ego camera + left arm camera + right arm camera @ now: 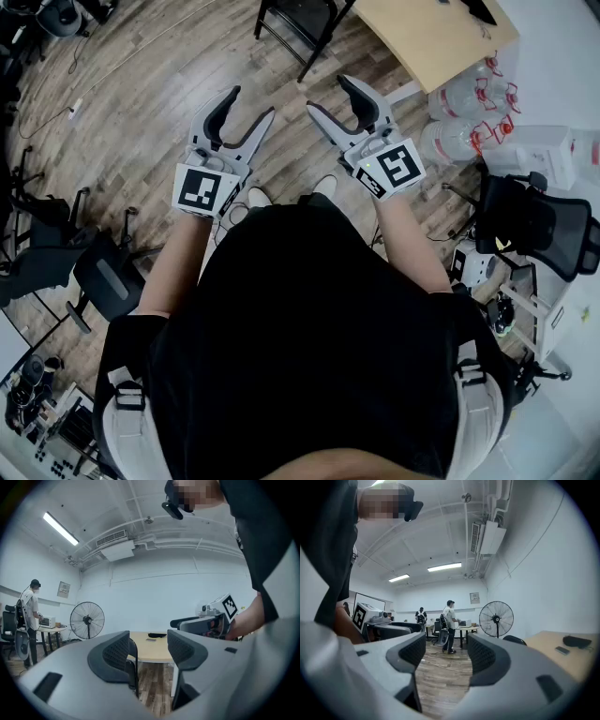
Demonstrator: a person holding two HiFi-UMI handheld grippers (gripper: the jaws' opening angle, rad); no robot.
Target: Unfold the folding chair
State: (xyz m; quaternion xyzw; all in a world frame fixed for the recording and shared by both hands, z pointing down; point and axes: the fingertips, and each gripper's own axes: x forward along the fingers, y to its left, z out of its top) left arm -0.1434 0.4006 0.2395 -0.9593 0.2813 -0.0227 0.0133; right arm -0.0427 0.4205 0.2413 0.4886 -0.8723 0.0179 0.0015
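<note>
Underfoot, wood floor (141, 112); black chair (298, 21) by table (431, 37)

left tool (251, 101), right tool (328, 93), jaws apart

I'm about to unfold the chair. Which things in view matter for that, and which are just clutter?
For the job: black folding chair ahead; left gripper and right gripper, both open and empty.
Lying about: wooden table, water jugs, mesh office chair, standing fan.
</note>
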